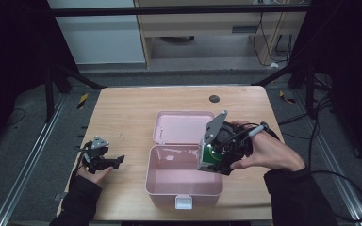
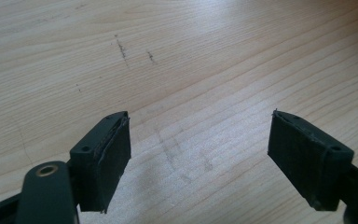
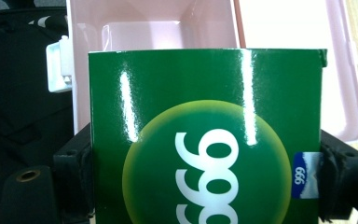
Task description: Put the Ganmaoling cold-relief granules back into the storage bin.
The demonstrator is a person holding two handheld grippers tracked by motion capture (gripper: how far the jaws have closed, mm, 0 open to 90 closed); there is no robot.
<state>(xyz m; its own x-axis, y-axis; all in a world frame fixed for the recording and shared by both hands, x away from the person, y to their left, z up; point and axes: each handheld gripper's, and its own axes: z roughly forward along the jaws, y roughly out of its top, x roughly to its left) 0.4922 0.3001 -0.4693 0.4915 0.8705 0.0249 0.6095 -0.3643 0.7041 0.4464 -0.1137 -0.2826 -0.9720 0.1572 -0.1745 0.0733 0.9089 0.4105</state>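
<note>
Table [image 1: 122,113]: a light wooden top carried everything; the pink box served as the landmark for all that follows.
Pink box [image 1: 160,181]: stood open at the table's middle, its lid [image 1: 181,127] laid back flat on the far side, a white latch [image 1: 184,202] on the near wall. From the right gripper view the inside looked bare.
Right gripper [image 1: 217,157]: hung over the box's right wall, tilted down into the opening, the person's right hand [image 1: 264,150] just right of the box.
Green carton [image 3: 205,140]: held above the box's right interior, glossy, with white numerals in a yellow-green disc; it was not yet resting on the box floor.
Left gripper [image 1: 99,157]: lay well left of the box, low over bare wood.
Risk: the carton could catch its lower edge on the box's right wall and twist in the grip, since it hung close to that wall; letting go too high might let it tip onto its side.
Right jaws: clamped on the carton's two side faces, set about as wide as the carton.
Left jaws: stood wide apart in the left gripper view, holding and touching nothing.
</note>
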